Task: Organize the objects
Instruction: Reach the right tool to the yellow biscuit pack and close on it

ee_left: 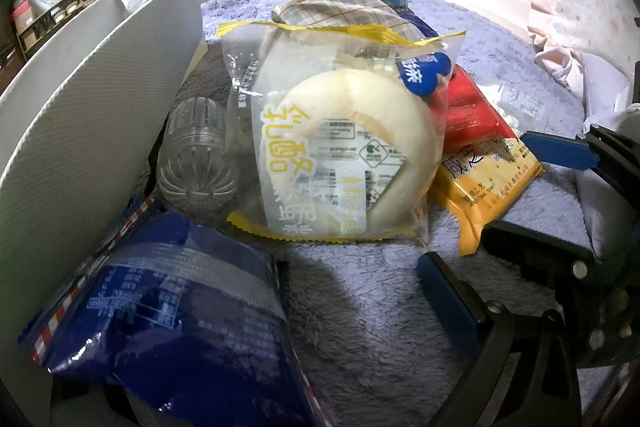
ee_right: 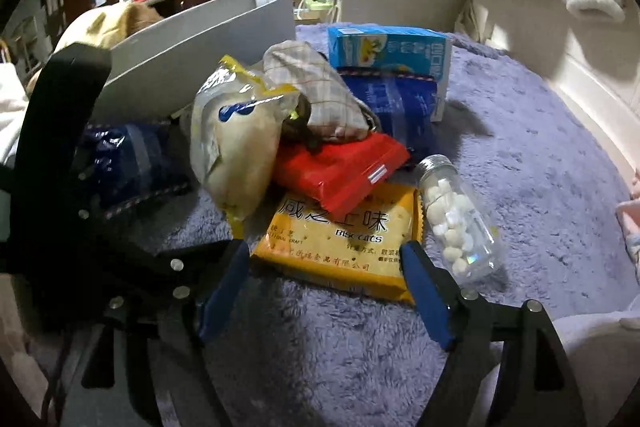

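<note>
A pile of snacks lies on a purple fluffy rug (ee_right: 540, 155). In the right wrist view my right gripper (ee_right: 324, 259) is open, its blue fingers on either side of the near edge of a yellow biscuit pack (ee_right: 344, 239). A red pack (ee_right: 340, 167) lies on the biscuits. A bagged bun (ee_right: 236, 155) leans at left. A clear bottle of white tablets (ee_right: 460, 223) lies at right. In the left wrist view the bun bag (ee_left: 340, 147) stands in the middle and a dark blue pack (ee_left: 168, 307) sits near the bottom left. The right gripper (ee_left: 484, 203) shows there at right, open. My left gripper is out of view.
A grey storage box (ee_left: 80, 115) stands at left, also in the right wrist view (ee_right: 200, 51). A blue carton (ee_right: 392, 55), a checked cloth (ee_right: 316, 87), another blue pack (ee_right: 396, 107) and a clear plastic bottle (ee_left: 192, 155) lie in the pile. White furniture borders the rug at right.
</note>
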Tool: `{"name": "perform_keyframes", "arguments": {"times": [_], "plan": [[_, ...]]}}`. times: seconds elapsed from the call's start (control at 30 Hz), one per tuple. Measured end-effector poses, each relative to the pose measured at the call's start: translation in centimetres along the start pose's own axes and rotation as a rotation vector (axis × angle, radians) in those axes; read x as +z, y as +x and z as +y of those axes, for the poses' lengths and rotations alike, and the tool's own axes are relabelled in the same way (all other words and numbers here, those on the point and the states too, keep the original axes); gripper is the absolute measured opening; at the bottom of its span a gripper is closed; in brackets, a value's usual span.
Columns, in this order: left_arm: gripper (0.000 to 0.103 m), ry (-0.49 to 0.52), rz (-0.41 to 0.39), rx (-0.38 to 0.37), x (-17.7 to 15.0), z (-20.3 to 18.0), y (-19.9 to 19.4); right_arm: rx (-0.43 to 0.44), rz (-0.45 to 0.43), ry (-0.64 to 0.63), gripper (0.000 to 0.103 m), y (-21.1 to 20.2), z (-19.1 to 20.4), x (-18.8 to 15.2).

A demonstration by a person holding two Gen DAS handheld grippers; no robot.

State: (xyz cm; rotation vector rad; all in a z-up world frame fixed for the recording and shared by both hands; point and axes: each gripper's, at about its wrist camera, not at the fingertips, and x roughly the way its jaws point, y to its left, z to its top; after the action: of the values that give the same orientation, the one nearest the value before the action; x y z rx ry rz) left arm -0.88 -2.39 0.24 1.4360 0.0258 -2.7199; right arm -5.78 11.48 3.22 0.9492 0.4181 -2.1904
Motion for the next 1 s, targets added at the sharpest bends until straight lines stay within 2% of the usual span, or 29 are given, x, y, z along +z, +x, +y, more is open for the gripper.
{"name": "perform_keyframes", "arguments": {"times": [0.1, 0.17, 0.53, 0.73, 0.83, 1.0], "plan": [[0.102, -0.004, 0.000, 0.007, -0.2, 0.2, -0.1, 0.006, -0.042, -0.017, 0.082, -0.1, 0.2, -0.4], [0.101, -0.007, -0.002, 0.014, -0.2, 0.2, 0.0, 0.015, -0.038, -0.017, 0.086, 0.1, 0.2, -0.3], [0.101, -0.015, -0.001, 0.011, 0.0, 0.1, 0.2, 0.015, -0.036, -0.001, 0.087, -0.1, 0.4, -0.2], [0.103, -0.015, -0.002, 0.010, 0.0, 0.1, 0.2, 0.009, -0.014, 0.076, 0.078, -0.3, -0.3, 0.5], [0.103, -0.016, -0.003, 0.011, 0.0, 0.1, 0.1, 0.013, -0.033, 0.145, 0.074, -0.6, -1.0, 1.3], [0.103, -0.027, 0.007, 0.015, 0.3, 0.3, 0.2, -0.092, -0.008, 0.167, 0.072, 0.6, -0.9, 2.2]]}}
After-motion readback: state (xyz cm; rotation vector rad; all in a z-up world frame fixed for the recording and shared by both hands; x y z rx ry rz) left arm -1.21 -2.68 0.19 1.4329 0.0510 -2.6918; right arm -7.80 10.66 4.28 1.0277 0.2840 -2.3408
